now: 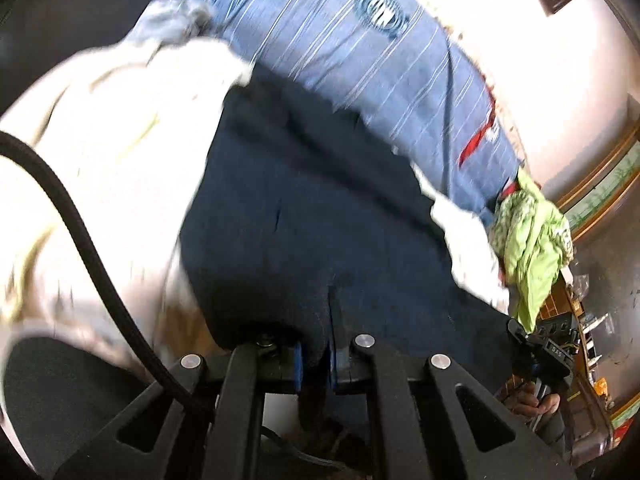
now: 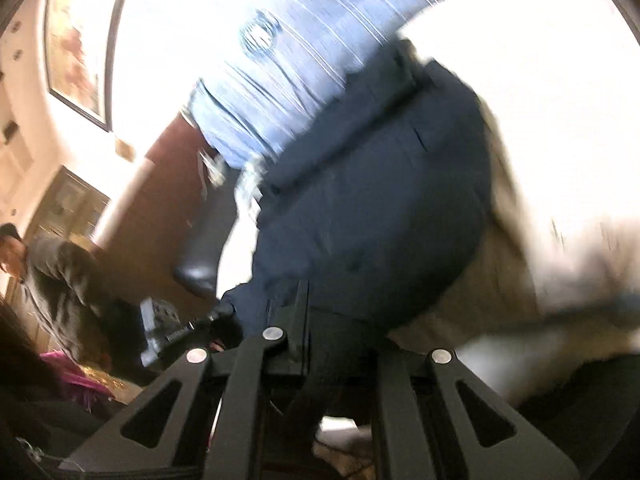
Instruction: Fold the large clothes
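Observation:
A large dark navy garment (image 1: pixel 304 216) hangs stretched between both grippers; it also fills the middle of the right wrist view (image 2: pixel 380 216). My left gripper (image 1: pixel 316 356) is shut on its edge, the cloth pinched between the blue pads. My right gripper (image 2: pixel 316 332) is shut on another edge of the same garment, its fingertips buried in the cloth. The right gripper shows small at the right of the left wrist view (image 1: pixel 532 356), and the left gripper at the left of the right wrist view (image 2: pixel 188 328). Both views are blurred.
A blue striped sheet (image 1: pixel 360 40) covers the bed behind. A cream-white cloth (image 1: pixel 100 140) lies at the left, a green cloth (image 1: pixel 532 236) at the right. A person in a dark jacket (image 2: pixel 60 280) stands at the left. A framed picture (image 2: pixel 76 40) hangs on the wall.

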{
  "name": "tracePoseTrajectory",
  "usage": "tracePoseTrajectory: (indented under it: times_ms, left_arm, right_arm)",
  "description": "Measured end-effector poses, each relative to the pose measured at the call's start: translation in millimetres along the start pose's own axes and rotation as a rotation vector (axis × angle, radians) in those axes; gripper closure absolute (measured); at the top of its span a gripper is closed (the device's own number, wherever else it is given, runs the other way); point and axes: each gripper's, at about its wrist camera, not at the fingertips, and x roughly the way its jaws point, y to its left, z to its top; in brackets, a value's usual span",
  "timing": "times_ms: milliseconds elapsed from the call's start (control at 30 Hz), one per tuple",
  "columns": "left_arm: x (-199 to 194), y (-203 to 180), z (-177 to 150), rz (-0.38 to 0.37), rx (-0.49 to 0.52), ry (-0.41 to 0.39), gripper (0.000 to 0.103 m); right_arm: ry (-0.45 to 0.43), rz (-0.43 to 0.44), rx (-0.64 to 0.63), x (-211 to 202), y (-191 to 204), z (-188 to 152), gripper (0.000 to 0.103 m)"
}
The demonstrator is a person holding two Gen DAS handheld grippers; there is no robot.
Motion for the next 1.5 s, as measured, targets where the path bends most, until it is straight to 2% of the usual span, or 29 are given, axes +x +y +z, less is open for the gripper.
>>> tracePoseTrajectory:
  times_ms: [133,267,467,633,867,1000,1067,1133,1167,1200,1233,1267,1300,1333,1367,1400,1433,1500]
  left_arm:
    - [27,-19,66,0.017,0.085,-0.048,0.096]
    - [61,-30,133,0.025,0.124,-0.094,0.096]
    - [130,-32,235,0.05,0.109,-0.115,0.096]
    - [188,-10,286,0.102,0.079,-0.082,0.096]
    - [248,24,309,0.196,0.063,-0.017,0.096]
    - [274,46,314,0.229,-0.005,0.039,0.092]
    - [285,55,318,0.232,-0.056,0.081,0.091]
    - [284,57,322,0.216,-0.111,0.085,0.09]
    - [280,56,325,0.196,-0.126,0.074,0.088]
    - [276,55,330,0.169,-0.132,0.058,0.079]
    - [270,55,335,0.142,-0.146,0.035,0.062]
    - [264,56,341,0.133,-0.164,0.007,0.053]
    - [253,58,349,0.122,-0.188,-0.047,0.028]
    - [241,60,355,0.148,-0.21,-0.112,0.006]
    - [229,61,360,0.189,-0.227,-0.172,0.001]
    - [218,62,365,0.217,-0.236,-0.21,0.001]
    - [212,62,369,0.219,-0.237,-0.212,0.001]
    - [202,59,374,0.211,-0.228,-0.18,0.001]
  right_arm:
    - [-0.053,0.02,-0.085,22,20,61,0.096]
    - [-0.097,0.023,-0.118,54,26,125,0.096]
    - [-0.121,-0.005,-0.101,112,9,218,0.096]
    - [-0.093,-0.058,-0.106,171,-6,282,0.096]
    - [-0.031,-0.238,-0.128,249,-36,323,0.096]
    - [0.019,-0.375,-0.104,285,-67,334,0.095]
    - [0.048,-0.426,-0.092,296,-76,335,0.093]
    - [0.043,-0.453,-0.074,300,-80,339,0.09]
    - [0.028,-0.441,-0.059,298,-80,340,0.088]
    - [0.008,-0.417,-0.037,293,-80,342,0.085]
    - [-0.014,-0.374,-0.003,287,-82,345,0.074]
    - [-0.039,-0.34,0.03,281,-84,348,0.064]
    - [-0.08,-0.328,0.06,272,-86,352,0.038]
    - [-0.158,-0.328,0.093,256,-89,356,0.022]
    - [-0.196,-0.326,0.114,247,-91,359,0.02]
    - [-0.219,-0.317,0.156,237,-96,363,0.02]
    - [-0.198,-0.307,0.197,230,-100,367,0.02]
    - [-0.181,-0.304,0.18,217,-95,366,0.02]
